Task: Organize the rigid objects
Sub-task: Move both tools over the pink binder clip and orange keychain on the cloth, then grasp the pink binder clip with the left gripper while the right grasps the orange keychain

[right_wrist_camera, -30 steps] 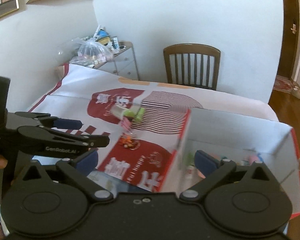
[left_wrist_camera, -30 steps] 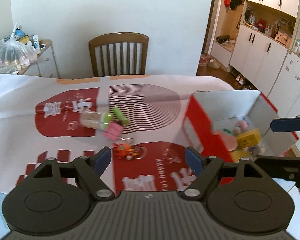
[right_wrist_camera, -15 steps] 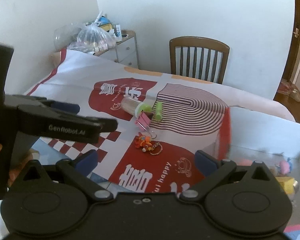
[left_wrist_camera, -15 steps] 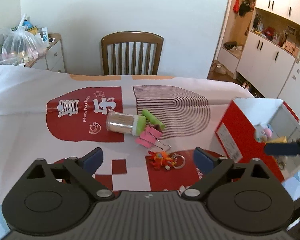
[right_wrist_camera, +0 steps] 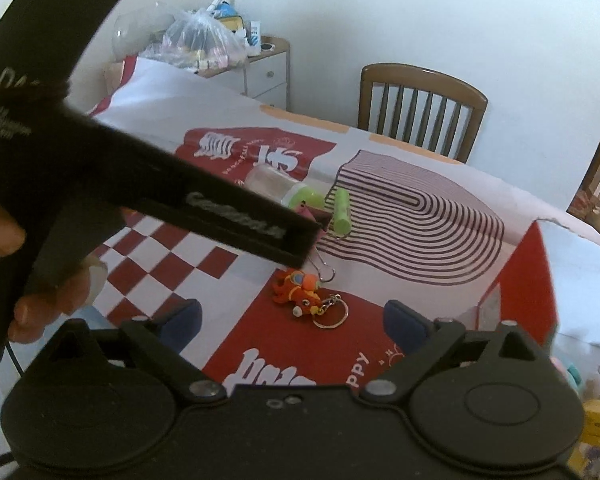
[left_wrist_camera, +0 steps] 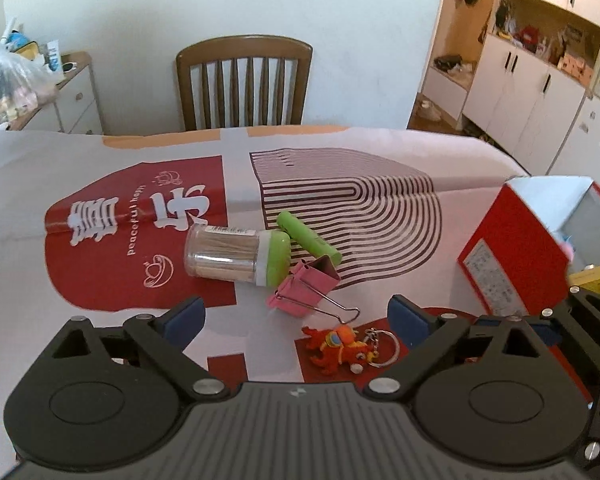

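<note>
Peering past my left gripper (right_wrist_camera: pixel 300 240): its black body hides part of the pink binder clip (left_wrist_camera: pixel 303 284) in the right view.
Box contents: red box (left_wrist_camera: pixel 512 252) cut off, blurred.
Count: one toothpick jar (left_wrist_camera: pixel 236 254), one green tube (left_wrist_camera: pixel 308 237), one clip, one orange keychain (left_wrist_camera: pixel 340 348), all on my tablecloth (left_wrist_camera: pixel 100 328).
Left gripper: jaws wide, empty.
Right gripper (right_wrist_camera: pixel 294 322): angled down over the keychain; jaws just narrowing, apart, empty.

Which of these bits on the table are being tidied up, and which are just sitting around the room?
Being tidied:
clear toothpick jar with green lid
green plastic tube
pink binder clip
orange toy keychain
red cardboard box

Just sitting around:
brown wooden chair
plastic bag of goods
white cupboards
</note>
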The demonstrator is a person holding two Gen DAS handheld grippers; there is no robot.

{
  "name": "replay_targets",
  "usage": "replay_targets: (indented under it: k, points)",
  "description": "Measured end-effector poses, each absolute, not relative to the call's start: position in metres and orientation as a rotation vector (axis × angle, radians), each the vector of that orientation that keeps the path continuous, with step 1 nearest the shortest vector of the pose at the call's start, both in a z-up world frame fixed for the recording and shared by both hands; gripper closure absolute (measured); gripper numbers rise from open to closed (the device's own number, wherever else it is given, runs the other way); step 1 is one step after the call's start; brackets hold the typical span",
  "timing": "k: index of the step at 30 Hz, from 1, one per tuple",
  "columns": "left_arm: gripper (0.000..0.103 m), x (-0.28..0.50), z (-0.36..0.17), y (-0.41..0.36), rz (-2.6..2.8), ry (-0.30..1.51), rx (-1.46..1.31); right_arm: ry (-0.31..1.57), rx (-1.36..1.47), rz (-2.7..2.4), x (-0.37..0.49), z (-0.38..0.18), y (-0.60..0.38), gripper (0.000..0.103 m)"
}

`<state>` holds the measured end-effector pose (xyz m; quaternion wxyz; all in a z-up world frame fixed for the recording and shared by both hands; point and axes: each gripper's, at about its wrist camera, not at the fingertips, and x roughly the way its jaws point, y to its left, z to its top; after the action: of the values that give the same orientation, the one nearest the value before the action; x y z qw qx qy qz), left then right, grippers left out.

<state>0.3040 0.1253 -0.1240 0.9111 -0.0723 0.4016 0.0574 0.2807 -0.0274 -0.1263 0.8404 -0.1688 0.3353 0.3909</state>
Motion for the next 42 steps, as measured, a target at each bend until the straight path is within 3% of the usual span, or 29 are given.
replay_targets:
  k: [7,10,19,30,35,42]
  points:
    - [0.005,0.328,-0.139,0.128,0.134,0.852,-0.127,0.715,-0.368,0.865,0.295,-0.141,-0.014,0.015]
    - [0.005,0.334,-0.142,0.131,0.117,0.859,-0.127,0.714,-0.411,0.884,0.298,-0.149,-0.008,0.024]
    - [0.006,0.346,-0.157,0.127,0.080,0.890,-0.104,0.718,-0.450,0.902,0.307,-0.164,0.001,0.031]
    - [0.038,0.356,-0.168,0.127,0.115,0.918,-0.116,0.701,-0.497,0.892,0.298,-0.173,0.009,0.043]
    - [0.051,0.356,-0.168,0.129,0.099,0.912,-0.141,0.699,-0.504,0.885,0.293,-0.170,0.009,0.058]
    - [0.052,0.350,-0.168,0.134,0.109,0.908,-0.165,0.706,-0.519,0.853,0.286,-0.166,0.005,0.076]
